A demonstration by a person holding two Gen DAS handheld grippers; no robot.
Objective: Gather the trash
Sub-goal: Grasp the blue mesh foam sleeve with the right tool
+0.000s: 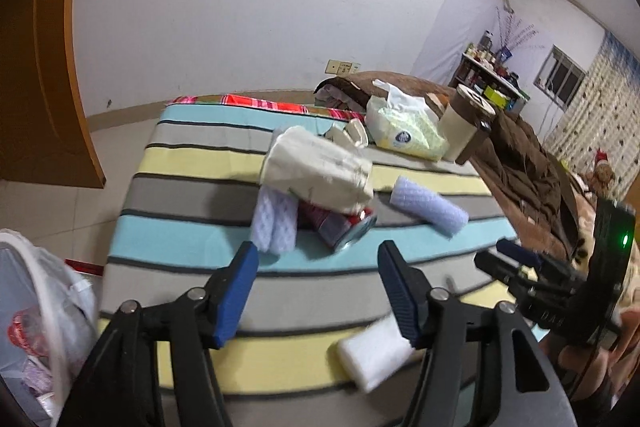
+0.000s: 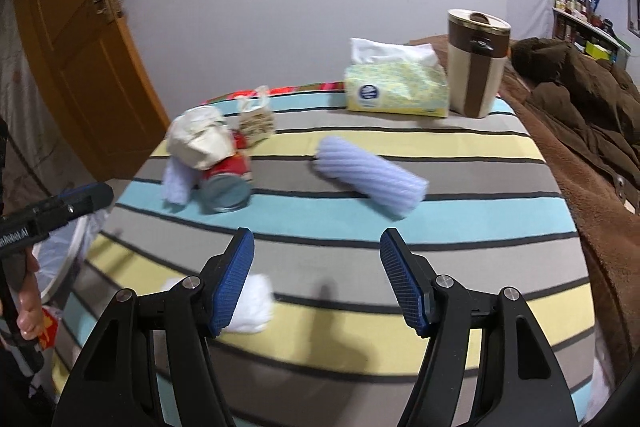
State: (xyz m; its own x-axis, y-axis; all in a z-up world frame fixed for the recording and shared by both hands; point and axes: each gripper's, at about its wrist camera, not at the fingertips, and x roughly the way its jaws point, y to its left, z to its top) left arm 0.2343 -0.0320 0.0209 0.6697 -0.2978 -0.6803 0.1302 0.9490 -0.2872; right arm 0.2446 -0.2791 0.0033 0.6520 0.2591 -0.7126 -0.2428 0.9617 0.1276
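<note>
Trash lies on a striped cloth [image 1: 180, 183] [image 2: 460, 227]. A crumpled white paper bag [image 1: 320, 171] [image 2: 200, 141] rests on a tipped red can [image 1: 344, 227] [image 2: 226, 183]. A lilac foam sleeve [image 1: 274, 223] [image 2: 176, 187] lies beside them, another [image 1: 428, 205] [image 2: 372, 179] lies to the right. A white tissue wad [image 1: 372, 351] [image 2: 254, 305] lies near the front. A small patterned wrapper [image 1: 352, 135] [image 2: 256, 119] stands behind. My left gripper [image 1: 316, 291] is open and empty, short of the can. My right gripper [image 2: 316, 279] [image 1: 516, 259] is open and empty above the cloth.
A bin lined with a white bag [image 1: 48, 315] [image 2: 76, 251] holds trash at the left edge. A tissue box [image 1: 404, 129] [image 2: 396, 87] and a brown-and-cream canister [image 1: 466, 125] [image 2: 476, 63] stand at the back. A brown blanket [image 2: 592, 115] lies right; a wooden door [image 2: 80, 47] stands left.
</note>
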